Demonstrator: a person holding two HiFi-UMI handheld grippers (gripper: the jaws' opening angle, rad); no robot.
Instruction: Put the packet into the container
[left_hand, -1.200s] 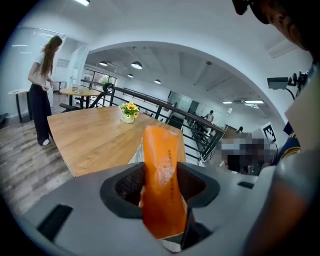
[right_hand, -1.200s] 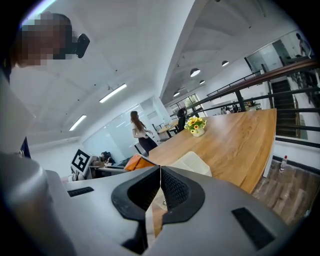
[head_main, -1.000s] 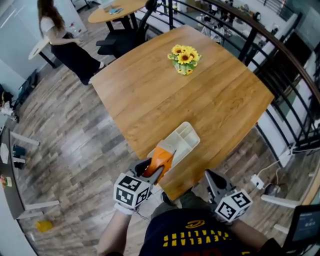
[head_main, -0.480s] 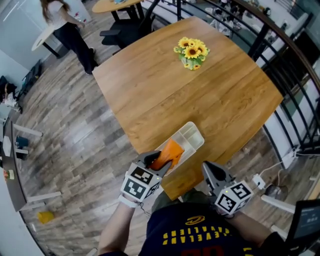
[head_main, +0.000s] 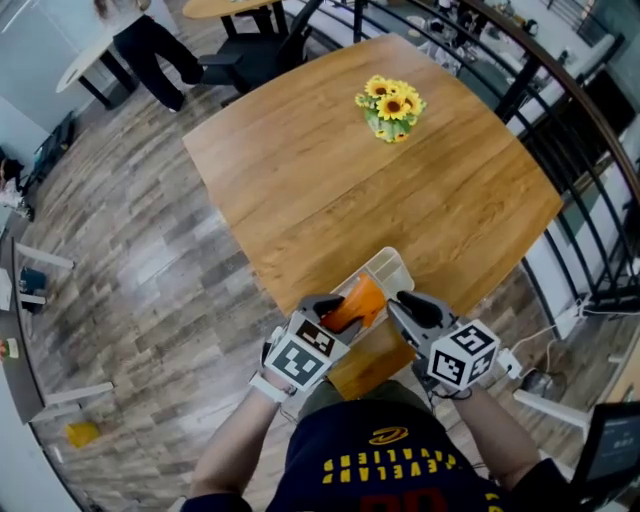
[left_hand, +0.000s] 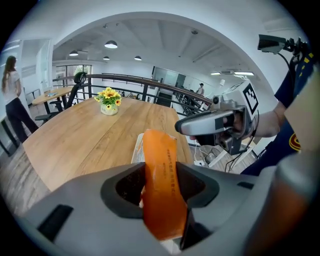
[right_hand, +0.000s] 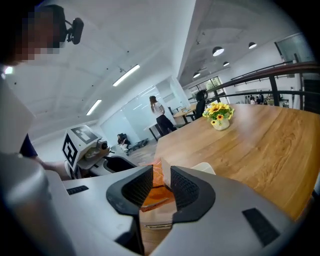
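An orange packet (head_main: 362, 300) is held on edge in my left gripper (head_main: 335, 310), which is shut on it just above the near end of a white divided container (head_main: 389, 268). In the left gripper view the packet (left_hand: 159, 150) stands up between the two pads. My right gripper (head_main: 396, 301) has come in from the right, close beside the packet. Its jaws are opening, and in the right gripper view the packet's end (right_hand: 156, 192) shows in the gap between them without the pads pressing on it. The container (right_hand: 203, 168) lies just past it.
The container sits at the near edge of a wooden table (head_main: 330, 170). A pot of yellow flowers (head_main: 392, 105) stands at the far side. A black railing (head_main: 560, 90) runs along the right. A person (head_main: 150, 40) stands on the floor at the far left.
My right gripper has moved up and left from beside my body to the packet, and its jaws have parted. My left gripper has carried the packet rightward over the container's near end.
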